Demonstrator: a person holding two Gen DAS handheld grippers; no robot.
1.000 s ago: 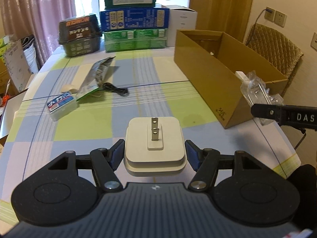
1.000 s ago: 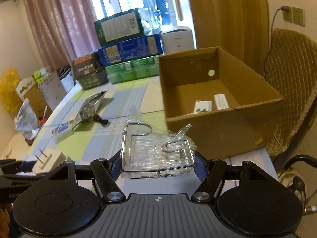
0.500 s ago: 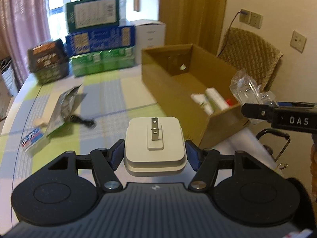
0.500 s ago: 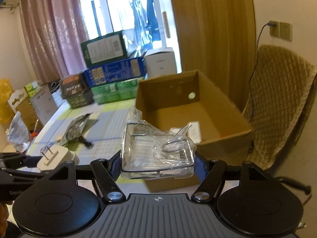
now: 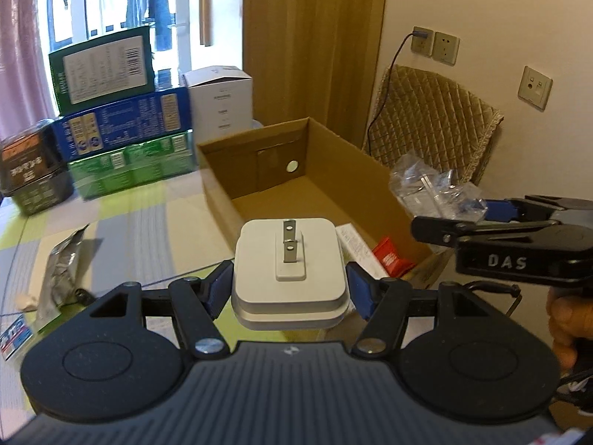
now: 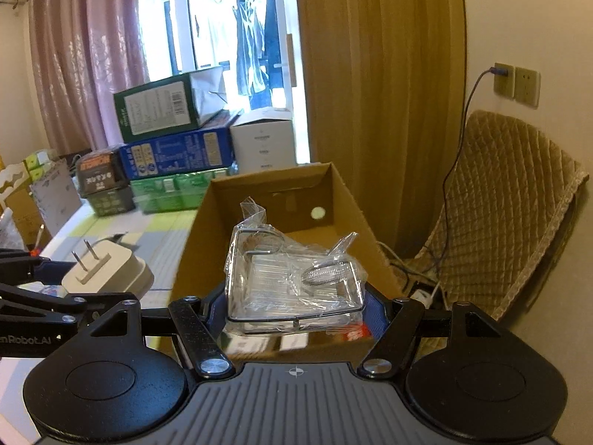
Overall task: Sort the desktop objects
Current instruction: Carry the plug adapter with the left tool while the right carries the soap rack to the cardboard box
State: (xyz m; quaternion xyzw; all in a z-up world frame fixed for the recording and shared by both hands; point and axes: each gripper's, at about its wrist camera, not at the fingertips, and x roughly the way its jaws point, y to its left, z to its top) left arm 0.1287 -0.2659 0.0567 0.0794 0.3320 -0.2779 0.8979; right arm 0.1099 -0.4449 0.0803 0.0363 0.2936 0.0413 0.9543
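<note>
Checked cloth covers the table (image 5: pixel 122 230), with stacked cartons (image 5: pixel 122 126) at its far edge, at ten o'clock in the left view; an open box (image 5: pixel 370 193) stands at twelve, holding a red packet (image 5: pixel 389 256) and a white carton (image 5: pixel 357 244). Left gripper (image 5: pixel 289 289) is clamped on a white plug (image 5: pixel 289 259), prongs up, above the box's near left wall; right gripper (image 6: pixel 294 311) is clamped on a bagged clear item (image 6: pixel 292 278), over the box's near end; a foil pouch (image 5: pixel 63 259) and cable (image 5: pixel 79 294) lie at nine o'clock.
</note>
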